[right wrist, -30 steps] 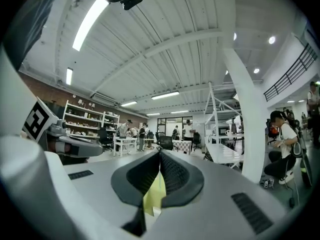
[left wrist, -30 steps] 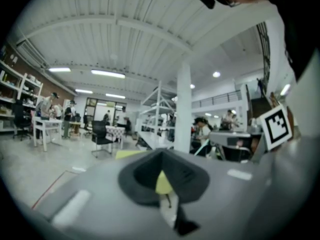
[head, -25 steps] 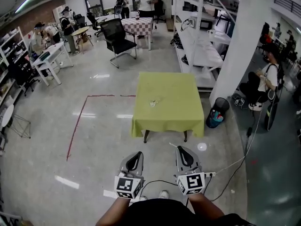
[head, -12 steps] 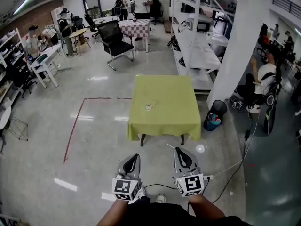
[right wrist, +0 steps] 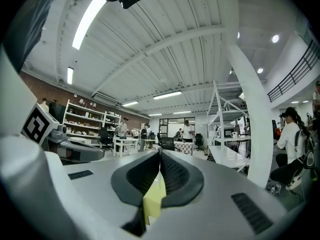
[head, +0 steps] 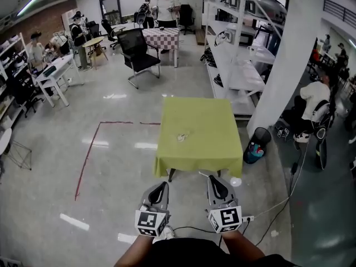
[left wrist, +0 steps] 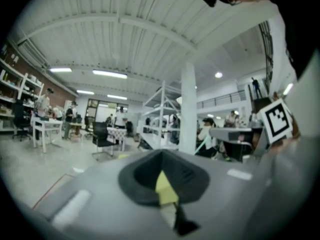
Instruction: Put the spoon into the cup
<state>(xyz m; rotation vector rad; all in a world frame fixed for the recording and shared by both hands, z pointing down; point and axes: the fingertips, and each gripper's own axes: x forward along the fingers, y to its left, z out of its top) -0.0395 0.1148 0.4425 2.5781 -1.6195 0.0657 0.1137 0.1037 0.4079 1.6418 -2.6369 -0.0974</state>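
A table under a yellow-green cloth (head: 200, 149) stands ahead on the grey floor. Near its middle lies a small pale clump (head: 181, 137); cup and spoon are too small to tell apart. My left gripper (head: 158, 187) and right gripper (head: 214, 181) are held side by side, level, short of the table's near edge. Both are shut with nothing between the jaws. In the left gripper view the left gripper (left wrist: 161, 154) points across the room; the yellow-green table shows only through the gap behind the jaws. The right gripper (right wrist: 160, 154) looks the same way.
A black bin (head: 257, 141) stands at the table's right, beside a white pillar (head: 283, 60) and white shelving (head: 236, 65). A cable (head: 278, 199) runs over the floor at right. Red tape (head: 89, 149) marks the floor at left. People sit and stand round the room's edges.
Both grippers have come forward together with the person, and the table now sits nearer to them in the head view. Both stay shut and empty.
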